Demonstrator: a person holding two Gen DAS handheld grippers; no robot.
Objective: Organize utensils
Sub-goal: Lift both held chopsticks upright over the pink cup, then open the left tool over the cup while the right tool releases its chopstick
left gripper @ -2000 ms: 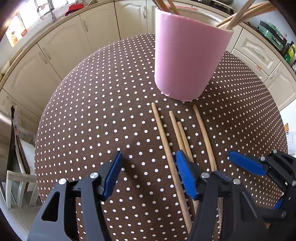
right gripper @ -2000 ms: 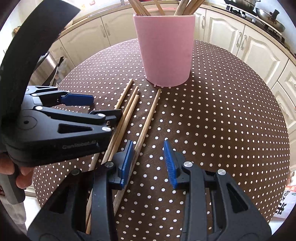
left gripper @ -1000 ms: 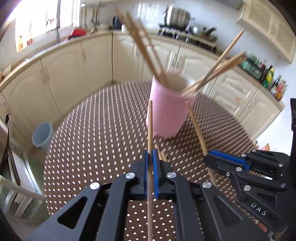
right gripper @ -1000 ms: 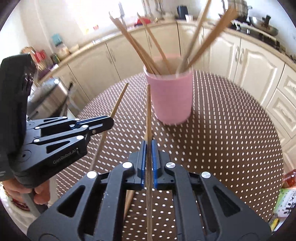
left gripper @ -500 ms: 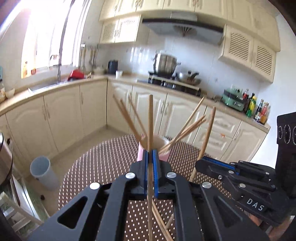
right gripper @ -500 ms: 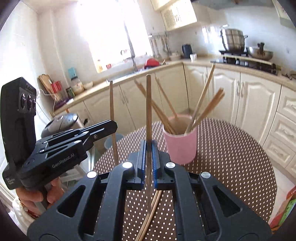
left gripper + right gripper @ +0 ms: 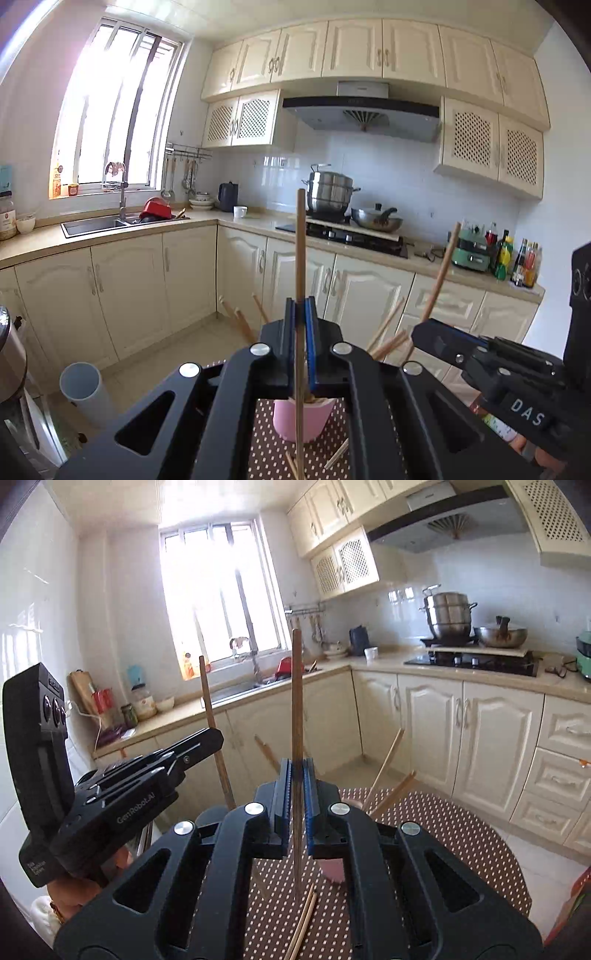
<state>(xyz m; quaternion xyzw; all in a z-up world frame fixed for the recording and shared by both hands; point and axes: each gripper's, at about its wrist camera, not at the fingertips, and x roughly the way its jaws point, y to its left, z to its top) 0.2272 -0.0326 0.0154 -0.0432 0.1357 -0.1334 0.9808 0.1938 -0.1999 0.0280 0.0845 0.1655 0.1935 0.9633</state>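
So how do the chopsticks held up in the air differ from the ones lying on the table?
Each held chopstick stands upright, clamped alone between shut blue jaws; the table chopsticks lie flat and loose on the dotted cloth. The held ones are raised above the pink cup; the others rest side by side. All are plain wooden sticks.

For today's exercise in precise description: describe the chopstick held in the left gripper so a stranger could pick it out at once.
Find the polka-dot table with the pink cup. Above it, the left gripper pinches one wooden chopstick between blue pads. Unlike the sticks leaning in the cup or lying on the cloth, it stands upright and lifted.
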